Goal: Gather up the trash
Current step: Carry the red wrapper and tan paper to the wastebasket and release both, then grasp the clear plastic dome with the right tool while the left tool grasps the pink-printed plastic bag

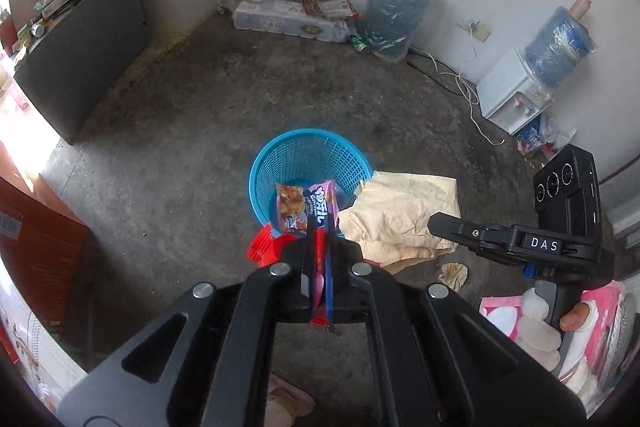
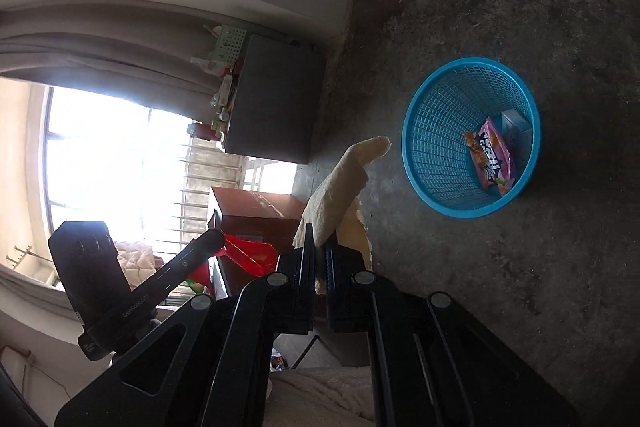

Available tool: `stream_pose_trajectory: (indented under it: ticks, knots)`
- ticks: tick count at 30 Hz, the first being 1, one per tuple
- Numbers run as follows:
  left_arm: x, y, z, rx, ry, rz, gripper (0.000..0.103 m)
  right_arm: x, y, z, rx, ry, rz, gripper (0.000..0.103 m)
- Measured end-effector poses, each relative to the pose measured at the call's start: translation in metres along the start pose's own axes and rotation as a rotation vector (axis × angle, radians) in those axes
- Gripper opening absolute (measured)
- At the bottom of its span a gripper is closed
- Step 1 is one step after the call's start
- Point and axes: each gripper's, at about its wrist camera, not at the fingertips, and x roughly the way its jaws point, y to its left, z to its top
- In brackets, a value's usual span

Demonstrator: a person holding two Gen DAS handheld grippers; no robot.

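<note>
Left gripper (image 1: 319,259) over the blue basket (image 1: 280,155), jaws clamped on a red wrapper (image 1: 318,247), its crumpled end sticking out left of the fingers. Right gripper (image 2: 319,259) just beside, jaws closed on a pale cloth-like sheet (image 2: 340,183) hanging free above the concrete floor (image 2: 500,287). Inside the basket: a pink snack packet (image 2: 494,157) and a small blue box (image 2: 516,125). On the floor near the sheet, a crumpled paper scrap (image 1: 454,273).
</note>
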Motion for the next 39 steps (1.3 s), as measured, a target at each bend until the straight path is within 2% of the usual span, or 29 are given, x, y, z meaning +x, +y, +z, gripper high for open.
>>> stream_pose_trajectory:
  ticks: [4,7,8,9,10,11,14,17,23,27,29,33,35,39]
  knots:
    - [0.063,0.0,0.021,-0.015,0.069,0.015,0.001,0.036,-0.026,0.019,0.044,0.006,-0.041,0.008]
    - [0.101,0.006,0.035,-0.043,0.09,0.042,0.002,0.069,-0.041,0.038,0.045,0.02,-0.088,0.01]
    - [0.113,0.009,0.04,-0.048,0.095,0.047,0.01,0.084,-0.048,0.046,0.048,0.04,-0.094,0.014]
    - [0.124,0.011,0.044,-0.055,0.1,0.052,0.015,0.099,-0.054,0.051,0.053,0.058,-0.106,0.028]
    - [0.134,0.015,0.048,-0.066,0.103,0.056,0.031,0.112,-0.06,0.056,0.058,0.068,-0.129,0.041]
    - [0.142,0.019,0.049,-0.08,0.105,0.058,0.045,0.123,-0.066,0.059,0.057,0.073,-0.16,0.043]
    - [0.152,0.031,0.051,-0.124,0.086,0.051,0.047,0.143,-0.083,0.063,0.069,0.072,-0.24,0.044]
    - [0.149,0.042,0.048,-0.159,0.065,0.033,0.047,0.143,-0.092,0.058,0.096,0.062,-0.224,0.044]
    - [0.098,0.047,0.037,-0.159,-0.019,0.033,0.047,0.105,-0.078,0.046,0.048,0.02,-0.191,0.044]
    - [0.037,0.034,0.024,-0.141,-0.124,0.008,0.049,0.063,-0.052,0.033,0.007,-0.036,-0.13,0.055]
    - [0.004,0.03,0.011,-0.146,-0.179,0.005,0.053,0.041,-0.037,0.026,-0.018,-0.067,-0.101,0.059]
    - [-0.062,0.027,-0.026,-0.164,-0.291,-0.009,0.057,0.003,0.001,0.007,-0.096,-0.104,-0.051,0.064]
    - [-0.092,0.027,-0.05,-0.163,-0.344,0.005,0.061,-0.012,0.026,-0.007,-0.168,-0.115,-0.044,0.067]
    - [-0.145,0.033,-0.104,-0.161,-0.425,0.044,0.063,-0.028,0.081,-0.042,-0.342,-0.105,-0.053,0.079]
